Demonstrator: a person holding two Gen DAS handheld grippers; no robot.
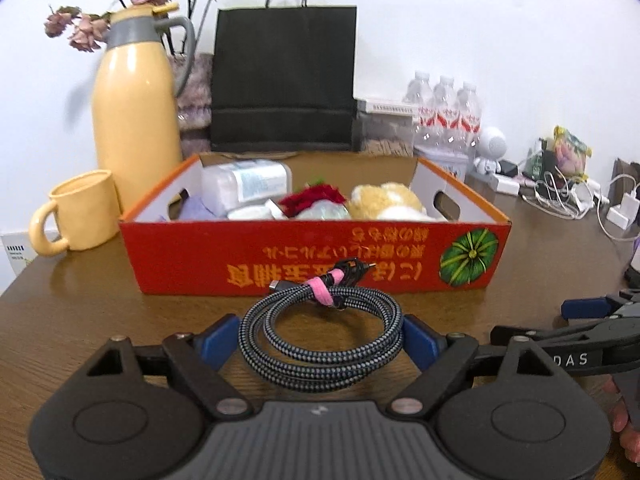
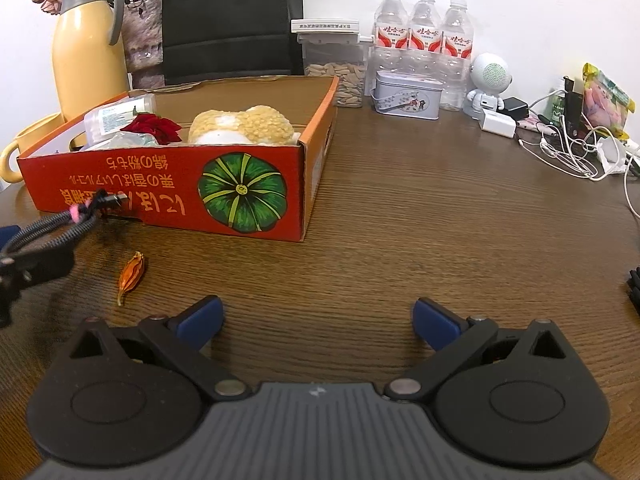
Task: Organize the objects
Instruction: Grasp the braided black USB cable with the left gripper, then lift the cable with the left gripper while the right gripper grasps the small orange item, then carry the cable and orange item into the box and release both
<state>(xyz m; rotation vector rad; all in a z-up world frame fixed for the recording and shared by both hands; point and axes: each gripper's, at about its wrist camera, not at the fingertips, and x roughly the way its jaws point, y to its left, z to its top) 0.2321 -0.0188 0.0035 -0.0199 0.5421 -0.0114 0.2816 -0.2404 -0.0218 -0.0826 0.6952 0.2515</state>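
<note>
Cutting across the lower part of each wrist view, the gripper bodies hide the near tabletop [image 1: 80,320], and the right wrist view shows only one end of the cable and a dark corner of the left gripper at its left edge. What lies low inside the red-and-orange cardboard box with a green pumpkin print [image 1: 280,260] is screened by its front wall; a tan and white plush toy [image 1: 384,200], a dark red flower [image 1: 312,196] and some pale wrapped packs rise above it, the packs too blurred to name. The black-and-grey braided charging cable [image 1: 320,376] is wound in a flat coil bound by a pink strap, its plugs pointing away from the jaws toward the box front. It sits between the jaws of the left gripper [image 1: 320,338], which stand fairly wide with the blue pads against either side of the coil, holding it just short of the box. The right gripper [image 2: 318,322] has its jaws wide apart over bare wood, holding nothing; a dried orange husk [image 2: 130,276] lies ahead and left of them.
</note>
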